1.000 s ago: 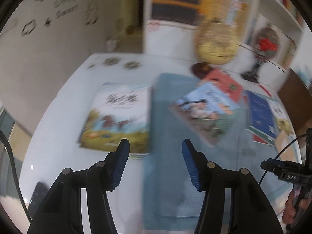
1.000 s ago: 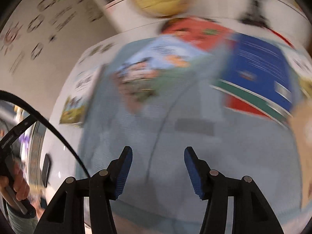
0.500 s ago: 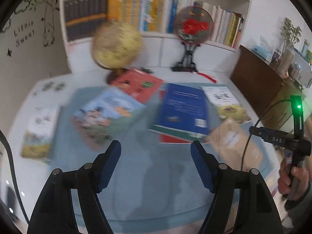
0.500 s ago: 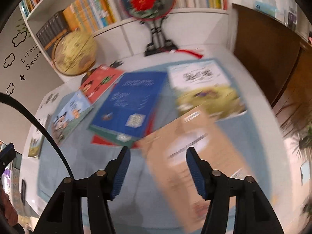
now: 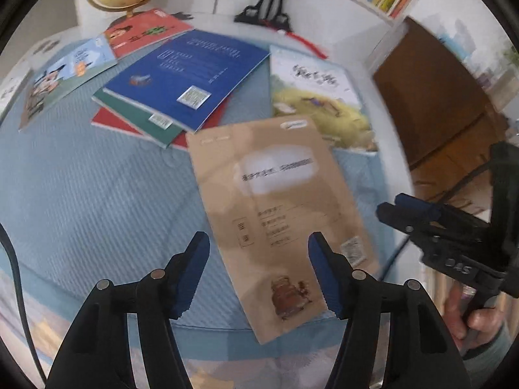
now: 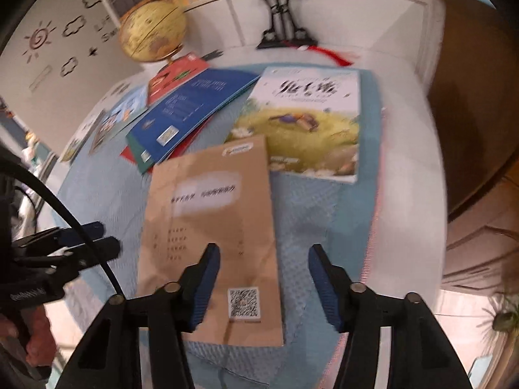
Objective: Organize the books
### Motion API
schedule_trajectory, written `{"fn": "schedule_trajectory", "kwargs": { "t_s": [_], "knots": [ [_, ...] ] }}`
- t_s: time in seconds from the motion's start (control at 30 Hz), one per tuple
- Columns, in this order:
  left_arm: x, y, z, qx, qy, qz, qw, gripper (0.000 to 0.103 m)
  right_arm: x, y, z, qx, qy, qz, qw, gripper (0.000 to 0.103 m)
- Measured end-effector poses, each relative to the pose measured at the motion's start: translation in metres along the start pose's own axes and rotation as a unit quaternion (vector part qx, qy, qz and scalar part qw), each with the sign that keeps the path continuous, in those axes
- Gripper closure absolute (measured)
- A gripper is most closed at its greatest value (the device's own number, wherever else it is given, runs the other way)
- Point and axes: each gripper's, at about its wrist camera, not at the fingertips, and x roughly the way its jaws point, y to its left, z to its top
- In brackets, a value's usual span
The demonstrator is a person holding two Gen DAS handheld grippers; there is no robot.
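Blur: print on tan book [image 5: 279, 214] unreadable; book at far left cut off by frame edge.
Tan book: flat on blue mat [image 5: 97, 201] on worktop, under both tools.
Left tool [image 5: 256, 275]: jaws just closing, apart, nothing held.
Right tool [image 6: 262, 287]: jaws just closing, apart, nothing held.

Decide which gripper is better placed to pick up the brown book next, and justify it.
Probably the left gripper: its open jaws straddle the brown book. The right gripper, also open, hangs over the book's right edge, one finger past it.
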Motion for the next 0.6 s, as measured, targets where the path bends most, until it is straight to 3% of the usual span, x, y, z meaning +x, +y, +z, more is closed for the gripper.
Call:
{"fn": "schedule_trajectory", "kwargs": {
  "t_s": [0.07, 0.2, 0.27, 0.37, 0.47, 0.6],
  "knots": [
    [0.010, 0.005, -0.003, -0.013, 0.006, 0.011, 0.9998, 0.042, 0.008, -0.003, 0.000, 0.006, 0.007, 0.011, 1.000, 0.053],
    [0.038, 0.025, -0.009, -0.059, 0.030, -0.013, 0.9977, 0.044, 0.027, -0.012, 0.002, 0.034, 0.028, 0.015, 0.999, 0.053],
    [0.041, 0.028, -0.015, -0.069, 0.022, -0.022, 0.9971, 0.044, 0.036, -0.012, 0.002, 0.029, 0.039, 0.015, 0.999, 0.053],
    [0.037, 0.024, -0.022, -0.072, 0.014, -0.053, 0.9959, 0.044, 0.048, -0.007, -0.001, 0.004, 0.053, 0.001, 0.999, 0.053],
    [0.035, 0.013, -0.029, -0.052, 0.017, -0.047, 0.9974, 0.044, 0.049, 0.000, -0.002, -0.032, 0.049, 0.003, 0.998, 0.053],
    [0.029, -0.003, -0.043, -0.064, 0.029, -0.043, 0.9966, 0.044, 0.050, 0.005, -0.004, -0.098, 0.051, -0.012, 0.994, 0.053]
  ]
}}
